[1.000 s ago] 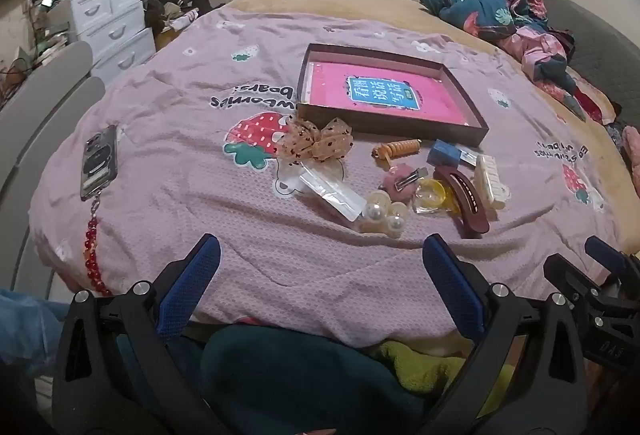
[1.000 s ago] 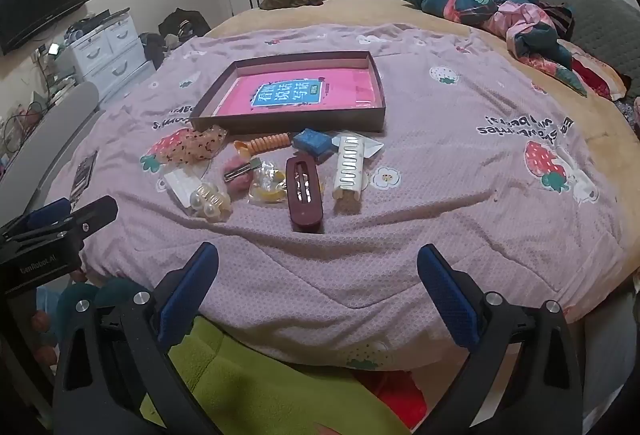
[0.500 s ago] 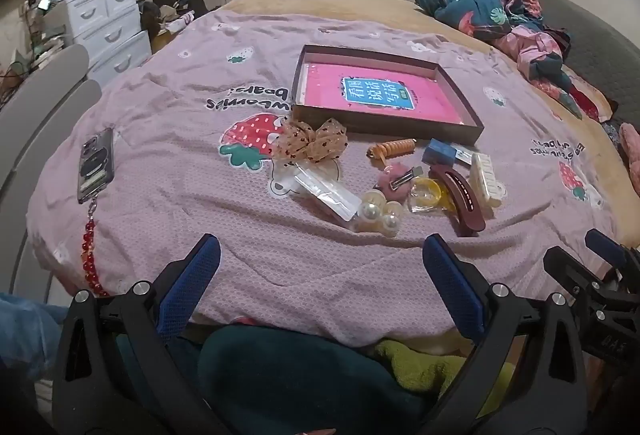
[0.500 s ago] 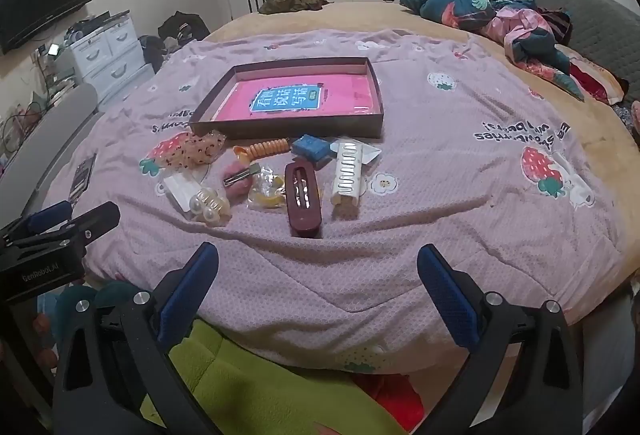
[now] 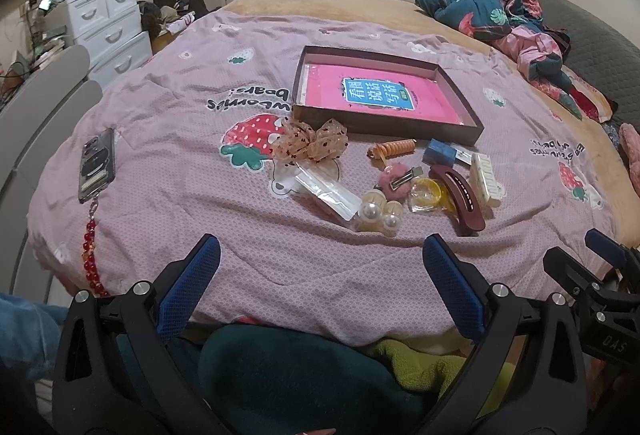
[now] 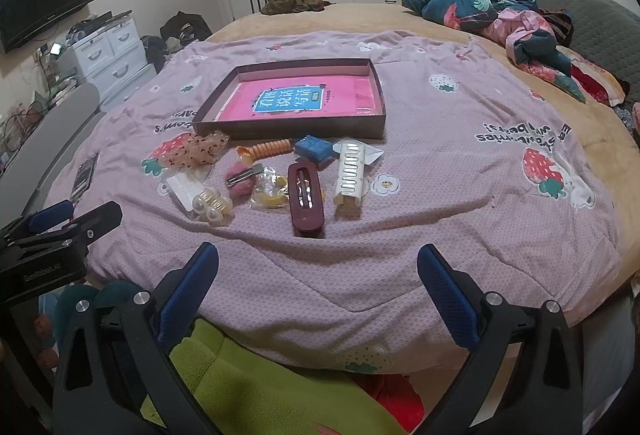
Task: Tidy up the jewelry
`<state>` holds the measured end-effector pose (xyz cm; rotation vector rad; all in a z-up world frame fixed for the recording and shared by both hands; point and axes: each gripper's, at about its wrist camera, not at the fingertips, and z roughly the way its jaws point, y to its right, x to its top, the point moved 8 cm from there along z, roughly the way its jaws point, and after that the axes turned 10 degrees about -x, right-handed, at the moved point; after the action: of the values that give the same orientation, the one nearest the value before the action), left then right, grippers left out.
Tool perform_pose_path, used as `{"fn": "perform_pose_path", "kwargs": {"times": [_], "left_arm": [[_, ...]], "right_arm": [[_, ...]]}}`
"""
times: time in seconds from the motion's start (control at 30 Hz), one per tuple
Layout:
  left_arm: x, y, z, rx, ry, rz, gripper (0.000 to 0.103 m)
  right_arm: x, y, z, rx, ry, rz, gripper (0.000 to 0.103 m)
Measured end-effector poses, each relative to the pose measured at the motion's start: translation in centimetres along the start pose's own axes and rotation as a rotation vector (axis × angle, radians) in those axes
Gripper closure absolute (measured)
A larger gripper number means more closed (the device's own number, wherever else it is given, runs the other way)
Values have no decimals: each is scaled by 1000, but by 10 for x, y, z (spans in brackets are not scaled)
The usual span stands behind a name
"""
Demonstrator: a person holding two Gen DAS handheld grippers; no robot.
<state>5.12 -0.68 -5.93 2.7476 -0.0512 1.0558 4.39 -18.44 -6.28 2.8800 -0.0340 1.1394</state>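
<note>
**Jewelry sorting not started, both claws empty**

Left claw [image 5: 320,275] is hanging over the near bed edge, fingers wide apart, gripping nothing. Right claw [image 6: 318,275] is doing the same, wide apart and empty. Neither is touching any item.

Tray [image 6: 280,129] is sitting mid-bed on the quilt [image 6: 460,215], holding only a pink sheet [image 6: 300,101]; no jewelry is in it. All pieces are lying loose on the quilt just in front of the tray: bow [image 5: 310,143], orange coil [image 5: 394,148], blue box [image 5: 439,153], pink pom clip [image 5: 394,179], yellow ring in wrap [image 5: 430,193], maroon clip [image 6: 305,193], cream claw clip [image 6: 351,173], pearl clip [image 5: 376,215], clear packet [image 5: 326,191]. Judging by this, everything is still waiting to be moved.

Phone [image 5: 97,165] with bead strap [image 5: 90,255] is lying well apart at the left edge.

Pieces are overlapping, so their exact count is hard to tell. The packet contents are unclear. The sheet's print is too small to read.
</note>
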Motion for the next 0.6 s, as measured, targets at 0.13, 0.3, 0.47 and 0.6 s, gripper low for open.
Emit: {"fn": "perform_pose_path", "kwargs": {"times": [0.13,0.3,0.47,0.6], "left_arm": [[0,0,0,0,1,-2,8],[0,1,-1,-1,5,1,8],[0,0,-1,0,3,1,8],[0,0,-1,-1,5,2,8]], "right_arm": [[0,0,-1,0,2,0,4],[0,-1,-1,1,3,0,4],[1,1,-1,1,1,1,4],[0,1,-1,2,1,2,4]]}}
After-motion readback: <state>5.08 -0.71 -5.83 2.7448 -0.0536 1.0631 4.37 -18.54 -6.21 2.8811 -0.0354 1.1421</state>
